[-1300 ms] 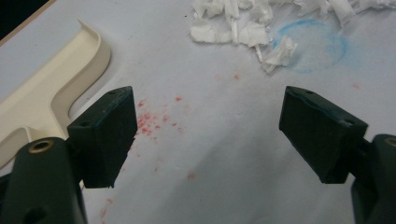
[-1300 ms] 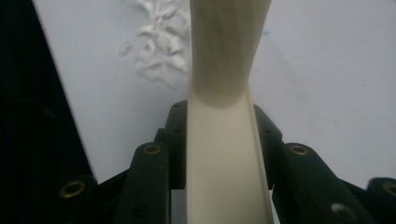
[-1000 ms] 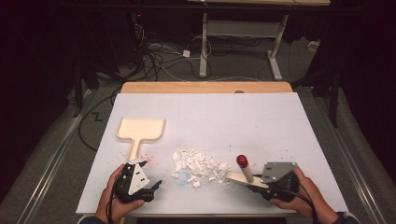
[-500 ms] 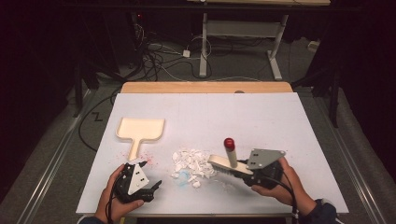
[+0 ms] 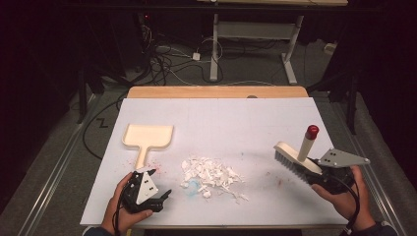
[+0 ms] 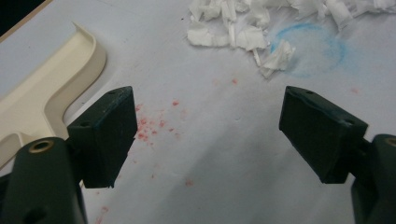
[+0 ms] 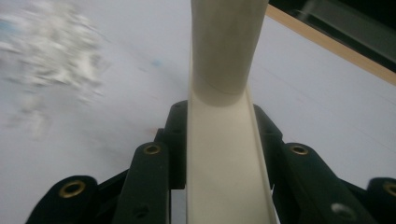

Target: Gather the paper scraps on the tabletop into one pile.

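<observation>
A cream hand brush [image 5: 300, 157] with a red-tipped handle is held off the table at the right, my right gripper [image 5: 317, 173] shut on its body [image 7: 224, 154]. A heap of torn white paper scraps [image 5: 211, 174] lies in the middle near the front edge, left of the brush. A cream dustpan [image 5: 146, 136] lies flat at the left. My left gripper [image 5: 164, 195] rests near the front left edge, open, with bare table between its jaws [image 6: 205, 135]; the dustpan handle [image 6: 42, 102] is at its left and the scraps [image 6: 243, 32] lie ahead.
The white table sheet [image 5: 236, 123] has red specks and a blue ring mark [image 6: 313, 49] near the scraps. A wooden strip [image 5: 216, 92] edges the far side. Cables and a desk frame [image 5: 251, 44] lie on the dark floor beyond.
My right gripper has carried the brush from beside the scraps to the right and a little up, away from the heap. The left gripper has stayed where it was.
</observation>
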`<state>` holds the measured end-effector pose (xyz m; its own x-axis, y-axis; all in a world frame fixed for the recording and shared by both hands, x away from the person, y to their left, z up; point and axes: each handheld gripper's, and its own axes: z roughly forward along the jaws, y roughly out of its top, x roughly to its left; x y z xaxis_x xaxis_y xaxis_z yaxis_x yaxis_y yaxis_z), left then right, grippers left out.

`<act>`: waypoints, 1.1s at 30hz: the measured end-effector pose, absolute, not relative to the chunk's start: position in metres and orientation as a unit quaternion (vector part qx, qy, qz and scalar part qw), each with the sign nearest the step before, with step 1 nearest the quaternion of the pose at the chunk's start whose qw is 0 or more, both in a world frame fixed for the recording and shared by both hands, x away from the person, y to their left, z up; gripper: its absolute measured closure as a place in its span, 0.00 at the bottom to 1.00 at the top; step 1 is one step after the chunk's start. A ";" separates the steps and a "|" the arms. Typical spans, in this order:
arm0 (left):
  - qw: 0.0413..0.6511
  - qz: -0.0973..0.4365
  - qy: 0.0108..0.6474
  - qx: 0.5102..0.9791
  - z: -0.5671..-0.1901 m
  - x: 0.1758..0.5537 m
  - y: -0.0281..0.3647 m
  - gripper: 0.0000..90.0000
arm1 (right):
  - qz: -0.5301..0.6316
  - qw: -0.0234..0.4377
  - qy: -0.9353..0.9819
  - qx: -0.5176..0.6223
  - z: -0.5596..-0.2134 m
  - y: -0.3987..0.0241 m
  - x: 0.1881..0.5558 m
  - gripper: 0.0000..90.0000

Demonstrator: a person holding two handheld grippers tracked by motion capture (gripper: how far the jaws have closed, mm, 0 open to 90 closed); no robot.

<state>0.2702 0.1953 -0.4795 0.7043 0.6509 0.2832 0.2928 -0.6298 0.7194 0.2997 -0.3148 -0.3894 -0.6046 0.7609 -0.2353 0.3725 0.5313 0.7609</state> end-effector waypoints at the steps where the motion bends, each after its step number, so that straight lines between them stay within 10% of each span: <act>1: 0.332 0.270 0.274 0.862 -0.479 0.270 0.195 0.21 | 0.330 0.295 0.824 0.353 -0.394 -0.317 0.299 0.76; 9: 0.336 0.270 0.274 0.860 -0.479 0.270 0.196 0.21 | 0.335 0.275 0.794 0.426 -0.429 -0.315 0.291 0.76; 33: 0.343 0.270 0.271 0.858 -0.478 0.271 0.194 0.21 | 0.411 0.239 0.807 0.350 -0.444 -0.121 0.301 0.76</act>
